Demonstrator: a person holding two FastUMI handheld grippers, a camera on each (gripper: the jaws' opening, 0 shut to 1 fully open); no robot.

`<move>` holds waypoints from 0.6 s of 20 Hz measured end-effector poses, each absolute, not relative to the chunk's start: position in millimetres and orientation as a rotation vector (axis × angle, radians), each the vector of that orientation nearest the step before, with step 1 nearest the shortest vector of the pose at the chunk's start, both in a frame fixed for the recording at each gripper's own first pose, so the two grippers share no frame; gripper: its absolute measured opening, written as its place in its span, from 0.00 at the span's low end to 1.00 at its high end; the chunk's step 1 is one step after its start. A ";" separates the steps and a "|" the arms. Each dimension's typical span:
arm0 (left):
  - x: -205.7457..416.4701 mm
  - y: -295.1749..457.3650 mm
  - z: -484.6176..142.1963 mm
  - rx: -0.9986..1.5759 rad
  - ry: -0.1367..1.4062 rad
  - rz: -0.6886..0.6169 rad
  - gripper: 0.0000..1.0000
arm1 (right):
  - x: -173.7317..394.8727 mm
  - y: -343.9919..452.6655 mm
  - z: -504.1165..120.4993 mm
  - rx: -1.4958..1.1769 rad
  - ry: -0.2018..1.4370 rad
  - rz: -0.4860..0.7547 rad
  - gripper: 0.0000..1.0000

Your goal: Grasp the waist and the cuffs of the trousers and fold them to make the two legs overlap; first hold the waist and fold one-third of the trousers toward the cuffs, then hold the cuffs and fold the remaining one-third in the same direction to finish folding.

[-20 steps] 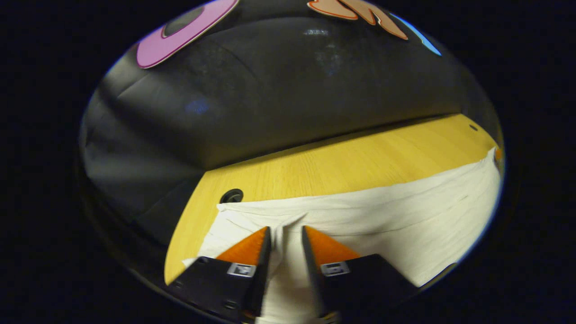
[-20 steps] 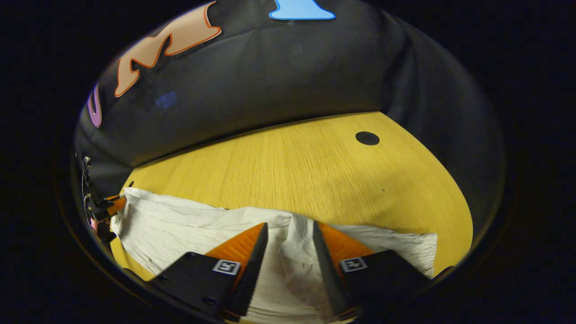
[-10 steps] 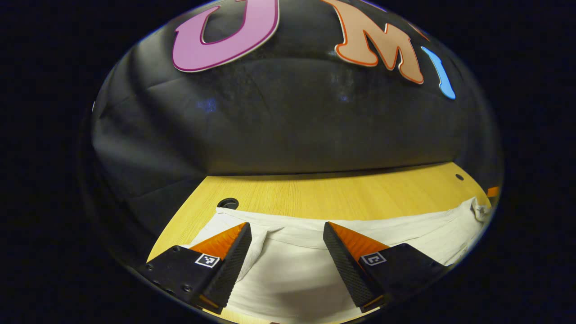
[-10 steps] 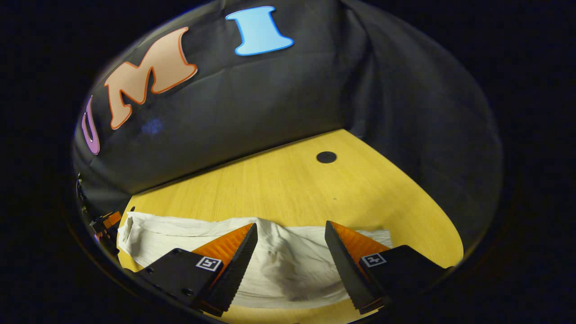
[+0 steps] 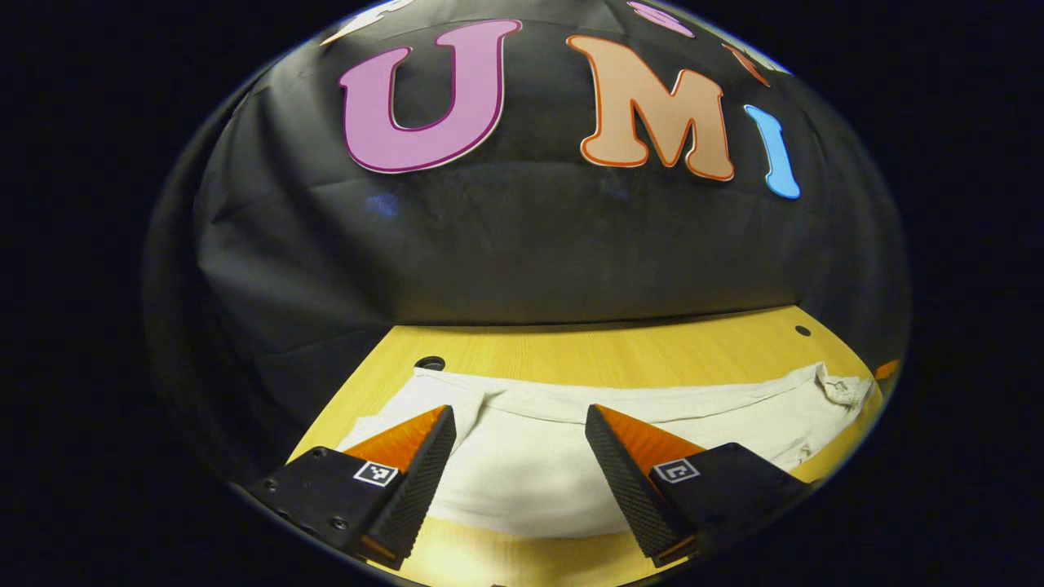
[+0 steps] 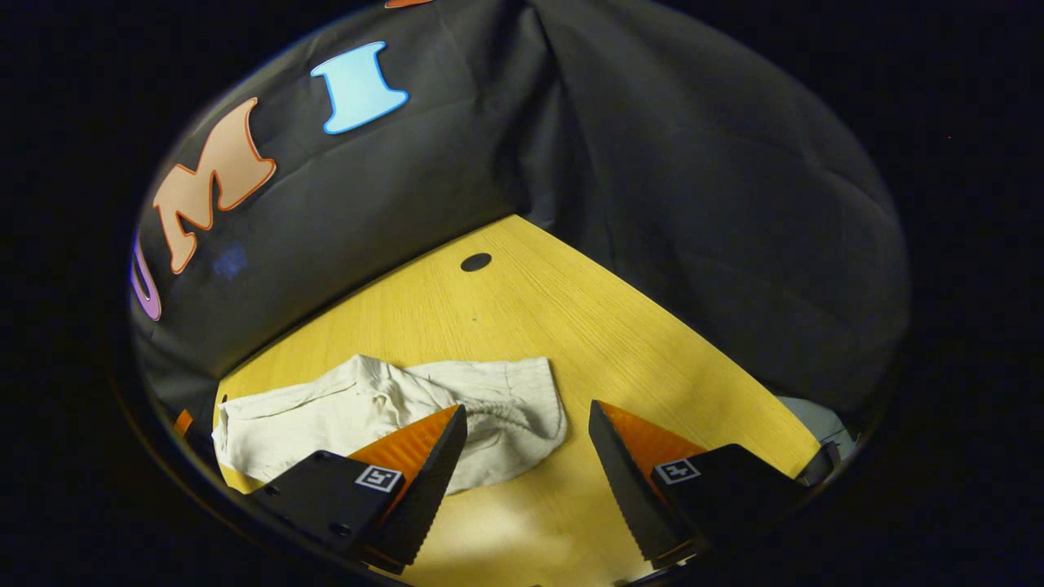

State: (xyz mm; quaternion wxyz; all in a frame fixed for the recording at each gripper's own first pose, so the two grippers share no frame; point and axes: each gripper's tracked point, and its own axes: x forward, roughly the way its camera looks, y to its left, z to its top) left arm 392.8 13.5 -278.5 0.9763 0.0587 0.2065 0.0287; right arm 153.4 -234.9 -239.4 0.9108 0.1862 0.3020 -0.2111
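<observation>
White trousers lie flat in a long strip across the yellow wooden table, legs overlapped. In the left gripper view my left gripper hangs open just above one end of them, holding nothing. In the right gripper view the trousers show their rumpled, gathered end at lower left. My right gripper stands open over bare table beside that end, its left finger covering part of the cloth. The other gripper peeks in at the far left edge.
The black cloth wall closes the table's far side and folds into a corner on the right. Round cable holes sit in the table. Bare wood stretches behind and right of the trousers.
Both grippers let go of the trousers, opened, and pulled up and back. The right gripper swung rightwards off the cloth; the trousers now lie on the table.
</observation>
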 end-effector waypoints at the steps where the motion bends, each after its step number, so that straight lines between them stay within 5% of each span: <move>1: 392.2 12.8 -278.3 0.115 0.418 0.059 0.97 | 152.4 -234.6 -243.7 0.391 0.629 -0.437 0.97; 9: 395.0 8.5 -275.5 0.108 0.418 0.046 0.97 | 161.5 -230.2 -266.3 0.583 0.627 -0.398 0.97; 12: 396.1 9.8 -277.1 0.109 0.414 0.052 0.97 | 168.7 -222.8 -272.9 0.695 0.613 -0.363 0.88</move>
